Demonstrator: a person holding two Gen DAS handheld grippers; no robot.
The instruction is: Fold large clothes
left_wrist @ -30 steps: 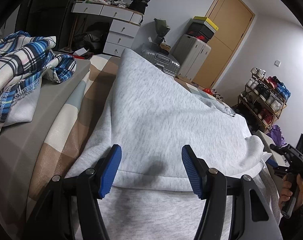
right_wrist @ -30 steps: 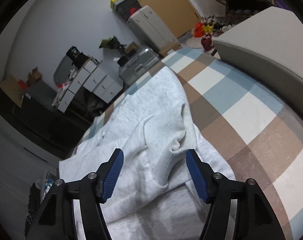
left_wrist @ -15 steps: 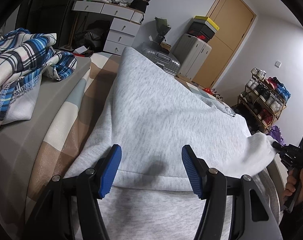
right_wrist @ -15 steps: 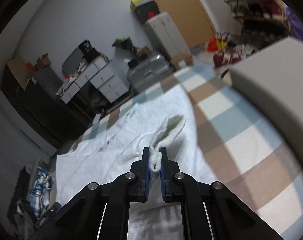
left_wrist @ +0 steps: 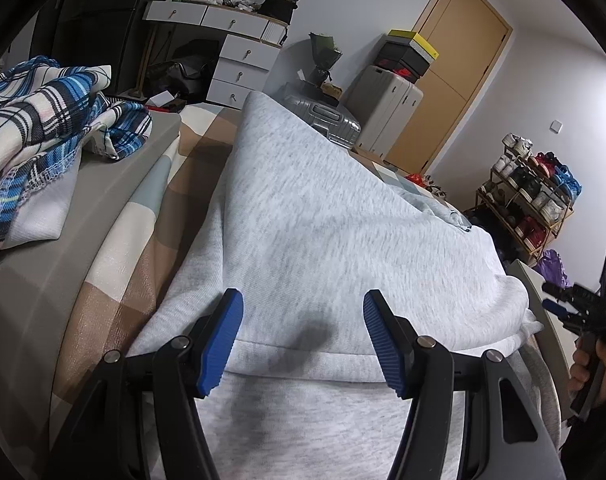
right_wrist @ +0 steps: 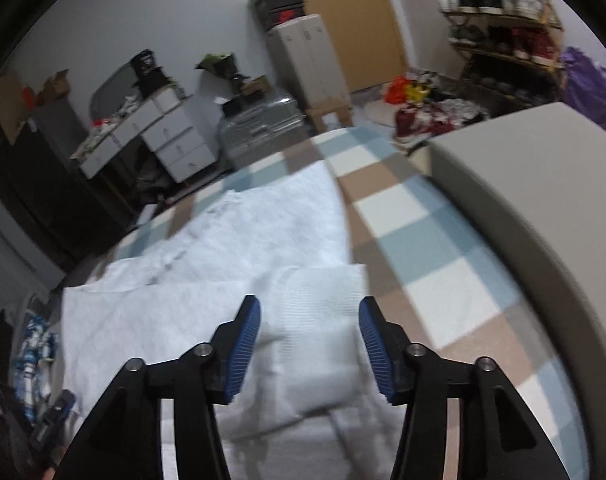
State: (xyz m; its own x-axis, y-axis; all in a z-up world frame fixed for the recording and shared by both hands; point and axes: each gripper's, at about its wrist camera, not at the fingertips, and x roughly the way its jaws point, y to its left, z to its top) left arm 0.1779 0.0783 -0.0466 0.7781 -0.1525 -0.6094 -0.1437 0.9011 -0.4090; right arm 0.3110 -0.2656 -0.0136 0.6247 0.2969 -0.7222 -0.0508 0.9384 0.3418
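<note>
Our jaws standing apart, right gripper [right_wrist: 309, 338] just opened over the ribbed cuff [right_wrist: 323, 300], left gripper [left_wrist: 303, 338] empty above the grey sweatshirt [left_wrist: 323, 208] on the bed [right_wrist: 435, 240]

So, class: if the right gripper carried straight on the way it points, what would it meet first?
Most likely the ribbed cuff of the light grey sweatshirt, lying flat between the right gripper's open jaws; depth is uncertain in this blurred view.

My sweatshirt [left_wrist: 323, 216] is pale heather grey; the bedcover [right_wrist: 415, 248] beneath is checked tan, white and light blue. My pads [left_wrist: 219, 344] are blue on black. Far left lies a blue-and-white plaid garment [left_wrist: 43, 120].
</note>
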